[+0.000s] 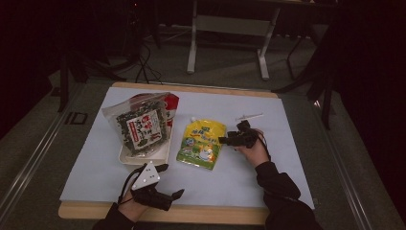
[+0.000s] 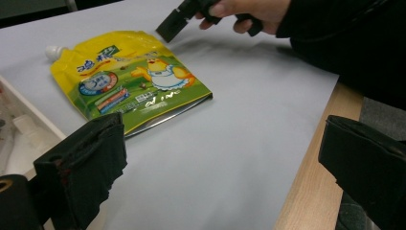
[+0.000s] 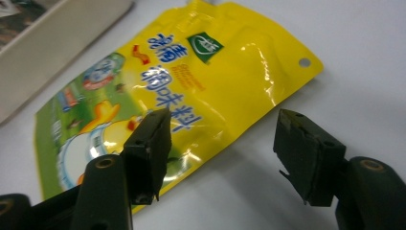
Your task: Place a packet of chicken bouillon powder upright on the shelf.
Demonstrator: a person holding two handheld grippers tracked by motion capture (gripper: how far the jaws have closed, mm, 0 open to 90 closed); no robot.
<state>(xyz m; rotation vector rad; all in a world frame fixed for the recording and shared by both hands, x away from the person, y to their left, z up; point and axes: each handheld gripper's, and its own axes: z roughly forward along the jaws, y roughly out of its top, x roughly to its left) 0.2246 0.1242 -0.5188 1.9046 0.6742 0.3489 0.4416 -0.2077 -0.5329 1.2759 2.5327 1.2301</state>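
Yellow spout pouch (image 1: 201,143) flat on the table, long axis near to far, spout at far end, right gripper (image 1: 225,140) open at its edge, left gripper (image 1: 171,181) open, empty

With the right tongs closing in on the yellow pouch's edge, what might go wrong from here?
1. The yellow spouted pouch lies flat and glossy on the white sheet; the right tongs, open astride its edge, may slide off or only push it.
2. Pushed left, the pouch could bump the white tray holding the seaweed snack bag.
3. The left tongs sit open near the table's front edge, not bracing the pouch.
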